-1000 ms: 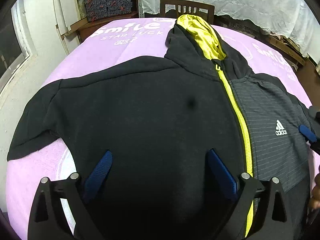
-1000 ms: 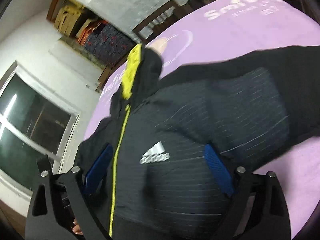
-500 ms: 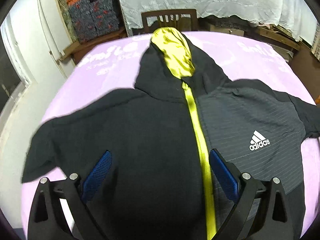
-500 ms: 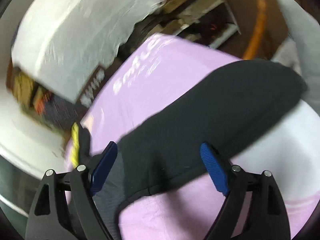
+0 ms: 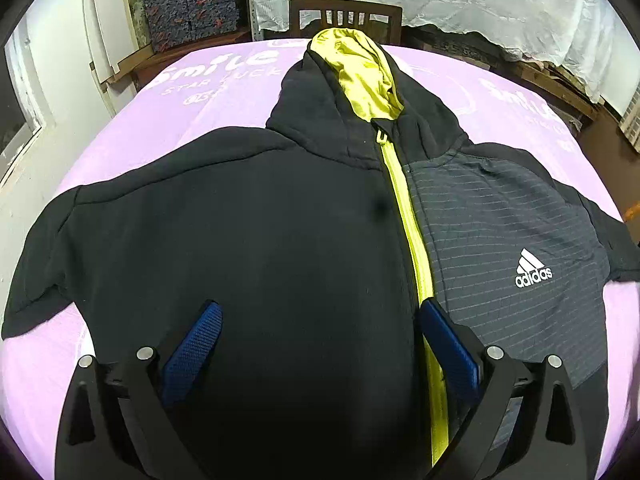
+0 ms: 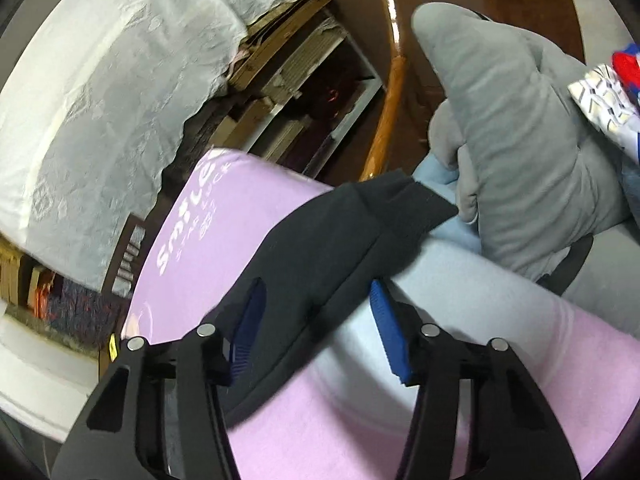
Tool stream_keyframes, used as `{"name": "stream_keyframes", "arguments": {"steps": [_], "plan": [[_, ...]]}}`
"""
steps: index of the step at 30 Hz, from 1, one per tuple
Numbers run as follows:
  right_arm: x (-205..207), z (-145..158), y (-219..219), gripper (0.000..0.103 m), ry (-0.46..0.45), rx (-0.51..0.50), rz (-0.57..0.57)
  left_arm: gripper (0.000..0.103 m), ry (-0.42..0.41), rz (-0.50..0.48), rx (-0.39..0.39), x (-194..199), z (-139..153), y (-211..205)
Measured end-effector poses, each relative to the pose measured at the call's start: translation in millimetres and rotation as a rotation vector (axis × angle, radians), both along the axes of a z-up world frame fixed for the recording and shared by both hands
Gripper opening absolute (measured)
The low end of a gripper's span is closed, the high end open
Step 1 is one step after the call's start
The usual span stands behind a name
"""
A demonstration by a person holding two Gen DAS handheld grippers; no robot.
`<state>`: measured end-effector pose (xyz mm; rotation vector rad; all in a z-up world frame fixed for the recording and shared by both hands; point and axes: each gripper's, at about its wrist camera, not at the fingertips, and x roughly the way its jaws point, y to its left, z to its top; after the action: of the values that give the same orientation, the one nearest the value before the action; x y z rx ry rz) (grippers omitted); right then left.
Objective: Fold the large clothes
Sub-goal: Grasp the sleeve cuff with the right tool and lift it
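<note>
The right gripper (image 6: 316,320) is closing its jaws around the sleeve (image 6: 340,240) of the hoodie (image 5: 280,240); the black cloth lies between the blue pads (image 6: 386,330), but they stand a little off it on both sides and do not yet press it. The sleeve runs outward from there to its cuff (image 6: 416,204), which reaches the edge of the table and hangs just over it, close to a grey plush toy (image 6: 520,140) on the seat beyond.

The left gripper (image 5: 320,348) hangs with its jaws wide apart over the lower front of the hoodie, holding nothing. The garment lies face up and spread flat on the lilac table cover (image 5: 180,120), zip (image 5: 412,232) closed, hood (image 5: 360,80) pointing to the far edge where a wooden chair (image 5: 346,16) stands, the other sleeve stretched toward the left edge.

The step in hand appears to be the first fold: taking the right sleeve to bring it in across the chest. The next move calls for the pads to close firmly on the sleeve, then lift it clear of the edge and carry it inward over the logo panel, while the left gripper likely steadies the body or takes its own sleeve.
</note>
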<state>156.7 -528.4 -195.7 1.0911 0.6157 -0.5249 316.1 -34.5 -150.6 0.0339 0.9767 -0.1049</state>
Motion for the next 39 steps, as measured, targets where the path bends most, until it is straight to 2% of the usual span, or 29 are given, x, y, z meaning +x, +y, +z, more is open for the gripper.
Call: {"name": "stream_keyframes", "arguments": {"steps": [2,6,11,14,20,24,25,26,28,29,34,36,39], "plan": [[7.9,-1.4,-4.8,0.048,0.001,0.005,-0.026,0.100,0.002,-0.001,-0.003,0.5,-0.5,0.8],[12.5,-9.3,-26.7,0.048,-0.022,0.015,-0.065,0.100,-0.002,0.002,0.003,-0.3,-1.1,-1.3],[21.1,-12.4,-36.7,0.050,-0.027,0.029,-0.034,0.100,-0.004,0.004,0.004,-0.1,-1.5,-1.3],[31.6,-8.2,-39.4,0.051,0.023,-0.015,0.015,0.100,-0.006,0.004,0.002,-2.9,-1.9,-0.5],[33.3,-19.1,-61.5,0.055,0.069,0.024,-0.037,0.100,-0.006,0.004,0.002,-2.9,-2.1,-0.4],[37.9,-39.4,-75.4,0.055,0.024,0.093,-0.030,0.100,-0.007,0.005,0.003,-2.8,-2.0,-0.1],[38.3,-42.8,-77.2,0.053,0.008,0.101,-0.035,0.100,-0.007,0.005,0.003,-2.8,-2.0,-0.1],[38.6,-45.2,-78.4,0.039,-0.006,0.101,-0.041,0.100,-0.006,0.004,0.003,-2.5,-1.9,0.4],[38.3,-45.8,-79.2,0.033,-0.031,0.096,-0.048,0.100,-0.005,0.003,0.003,-2.3,-1.9,0.3],[37.4,-44.0,-79.4,0.026,-0.045,0.090,-0.048,0.100,-0.004,0.002,0.005,-2.6,-1.6,0.0],[35.0,-9.6,-66.8,0.026,-0.129,-0.001,-0.010,0.100,-0.010,0.006,0.028,-1.7,4.9,4.4],[35.4,9.5,-54.1,0.026,-0.175,-0.022,0.032,0.100,-0.035,0.043,0.066,0.4,14.2,13.2],[44.7,32.2,-29.1,0.026,-0.200,-0.048,0.107,0.100,-0.047,0.033,0.086,1.7,23.8,26.8]]}}
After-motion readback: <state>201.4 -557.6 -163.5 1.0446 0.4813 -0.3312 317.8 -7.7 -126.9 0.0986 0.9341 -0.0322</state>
